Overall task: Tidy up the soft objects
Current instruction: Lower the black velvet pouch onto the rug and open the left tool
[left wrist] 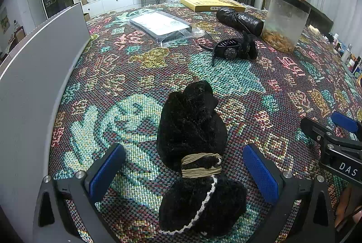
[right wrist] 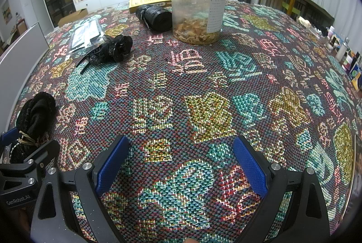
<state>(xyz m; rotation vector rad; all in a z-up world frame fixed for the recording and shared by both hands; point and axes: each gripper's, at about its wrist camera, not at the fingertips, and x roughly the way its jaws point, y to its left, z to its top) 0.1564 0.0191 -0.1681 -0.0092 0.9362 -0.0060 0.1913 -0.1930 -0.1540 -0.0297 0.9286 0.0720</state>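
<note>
A black fuzzy bundle point(left wrist: 192, 127), tied in the middle with tan elastic bands and edged with white trim, lies on the patterned tablecloth point(left wrist: 147, 75). My left gripper point(left wrist: 184, 166) stands open around its banded waist, a blue pad on each side, neither touching. The same bundle point(right wrist: 37, 115) shows at the far left of the right wrist view, beside the left gripper's fingers point(right wrist: 43, 152). My right gripper point(right wrist: 181, 166) is open over bare cloth, holding nothing. A black frilly hair clip point(left wrist: 235, 48) point(right wrist: 112, 49) lies farther back.
A clear jar with a black lid point(right wrist: 198, 5) point(left wrist: 285, 21) stands at the back, with a black roll point(left wrist: 239, 18) point(right wrist: 156, 16) and a yellow box point(left wrist: 212, 4) near it. A plastic-wrapped flat pack point(left wrist: 161, 24) lies at the back left. A grey panel point(left wrist: 36, 75) borders the left.
</note>
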